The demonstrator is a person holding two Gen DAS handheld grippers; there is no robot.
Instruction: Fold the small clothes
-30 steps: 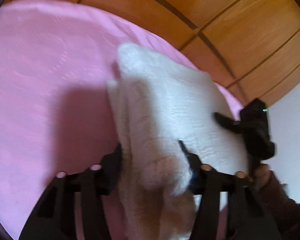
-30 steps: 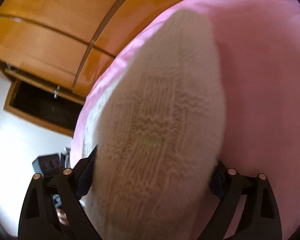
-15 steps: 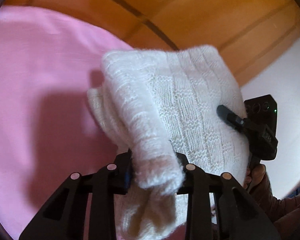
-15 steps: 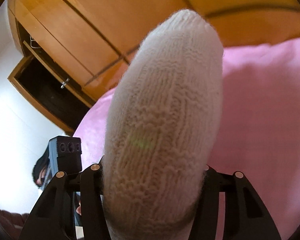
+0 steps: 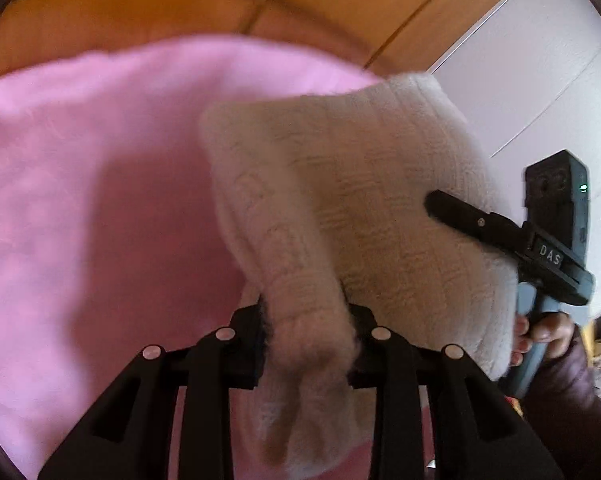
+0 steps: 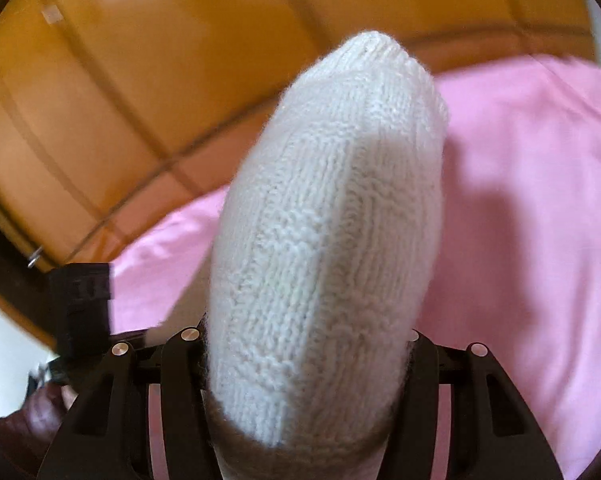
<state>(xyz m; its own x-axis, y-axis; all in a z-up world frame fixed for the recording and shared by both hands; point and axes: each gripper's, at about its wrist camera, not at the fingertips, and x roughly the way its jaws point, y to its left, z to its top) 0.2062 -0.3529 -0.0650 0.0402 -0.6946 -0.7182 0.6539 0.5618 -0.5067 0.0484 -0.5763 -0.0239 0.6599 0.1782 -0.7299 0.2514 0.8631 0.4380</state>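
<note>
A white knitted garment [image 5: 360, 200] hangs bunched above the pink bedsheet [image 5: 80, 200], held between both grippers. My left gripper [image 5: 306, 320] pinches a thick folded edge of it, and its jaws are opening slightly with the knit still pressed between the pads. In the right wrist view the garment [image 6: 332, 200] stands up as a tall rounded bundle. My right gripper [image 6: 308, 340] clamps its base, jaws easing open around the knit. From the left wrist view, one right finger [image 5: 460, 212] lies against the cloth's far side.
Orange-brown wooden wardrobe doors [image 6: 140, 80] rise behind the bed. A white wall [image 5: 540, 60] stands at the right. A person's hand [image 5: 540, 332] and dark sleeve hold the right gripper's handle. The left gripper's black body [image 6: 84, 300] shows at the lower left.
Both grippers have swung sideways together, carrying the garment. Their jaws closed in on the knit from a wider grip. The wardrobe and wall have shifted across both views.
</note>
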